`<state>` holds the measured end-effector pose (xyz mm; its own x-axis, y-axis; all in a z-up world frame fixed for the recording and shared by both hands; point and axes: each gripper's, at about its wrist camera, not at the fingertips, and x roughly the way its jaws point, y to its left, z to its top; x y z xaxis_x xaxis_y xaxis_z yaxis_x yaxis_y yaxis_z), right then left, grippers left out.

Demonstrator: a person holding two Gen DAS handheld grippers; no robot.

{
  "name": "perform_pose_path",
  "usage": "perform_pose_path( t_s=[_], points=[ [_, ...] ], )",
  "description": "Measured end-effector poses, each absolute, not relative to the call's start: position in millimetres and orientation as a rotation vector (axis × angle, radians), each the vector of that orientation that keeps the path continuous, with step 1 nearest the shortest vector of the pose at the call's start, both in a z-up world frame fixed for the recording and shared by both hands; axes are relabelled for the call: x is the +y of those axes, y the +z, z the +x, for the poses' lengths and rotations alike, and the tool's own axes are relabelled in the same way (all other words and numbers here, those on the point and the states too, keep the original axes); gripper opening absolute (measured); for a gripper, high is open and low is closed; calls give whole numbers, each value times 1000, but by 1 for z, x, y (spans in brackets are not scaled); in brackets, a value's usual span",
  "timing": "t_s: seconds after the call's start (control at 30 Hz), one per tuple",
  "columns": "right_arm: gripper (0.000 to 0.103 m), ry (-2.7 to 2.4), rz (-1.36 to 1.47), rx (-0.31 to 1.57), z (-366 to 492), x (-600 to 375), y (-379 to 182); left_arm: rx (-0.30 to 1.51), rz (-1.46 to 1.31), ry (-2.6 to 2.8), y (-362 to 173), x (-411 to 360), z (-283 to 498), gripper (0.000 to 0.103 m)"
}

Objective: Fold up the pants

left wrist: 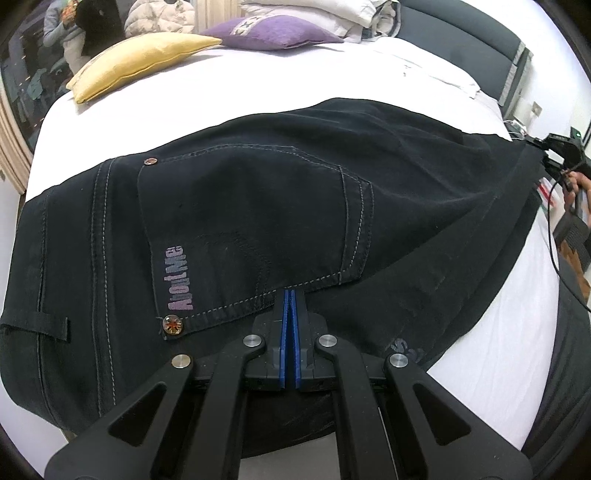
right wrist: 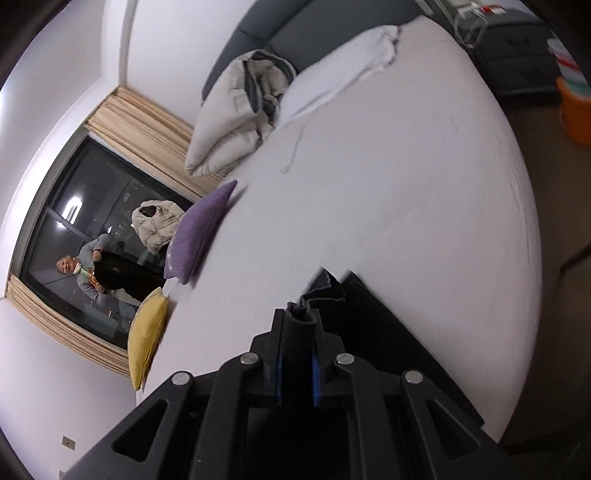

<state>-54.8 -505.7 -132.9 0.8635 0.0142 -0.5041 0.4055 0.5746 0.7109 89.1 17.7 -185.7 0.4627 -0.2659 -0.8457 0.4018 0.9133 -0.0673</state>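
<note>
Black pants (left wrist: pixel 258 206) lie across the white bed (left wrist: pixel 369 70), back pocket with an "AboutMe" logo facing up. My left gripper (left wrist: pixel 290 295) is shut, its blue pads pinched on the pants' near edge just below the pocket seam. My right gripper (right wrist: pixel 300 317) is shut on a bunched fold of the pants' leg end (right wrist: pixel 325 291) and holds it lifted above the bed (right wrist: pixel 406 166). The right gripper also shows in the left wrist view (left wrist: pixel 554 147) at the far right, with the leg stretched toward it.
A yellow pillow (left wrist: pixel 136 62) and a purple pillow (left wrist: pixel 273 31) lie at the far side of the bed, with a heap of bedding (right wrist: pixel 236 110) by the dark headboard (right wrist: pixel 332 22). A window (right wrist: pixel 92 240) is beyond. An orange bin (right wrist: pixel 576 110) stands on the floor.
</note>
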Motion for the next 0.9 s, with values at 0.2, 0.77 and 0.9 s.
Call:
perform_pose_path(
  t_s=[0.2, 0.77, 0.9],
  points=[
    [11, -108, 874, 411, -13, -502, -84, 1023, 121, -375, -187, 16, 91, 1],
    [11, -278, 996, 546, -79, -517, -189, 1003, 98, -334, -185, 11, 79, 1],
    [11, -299, 1008, 550, -92, -514, -198, 1002, 102, -324, -185, 12, 84, 1]
  ],
)
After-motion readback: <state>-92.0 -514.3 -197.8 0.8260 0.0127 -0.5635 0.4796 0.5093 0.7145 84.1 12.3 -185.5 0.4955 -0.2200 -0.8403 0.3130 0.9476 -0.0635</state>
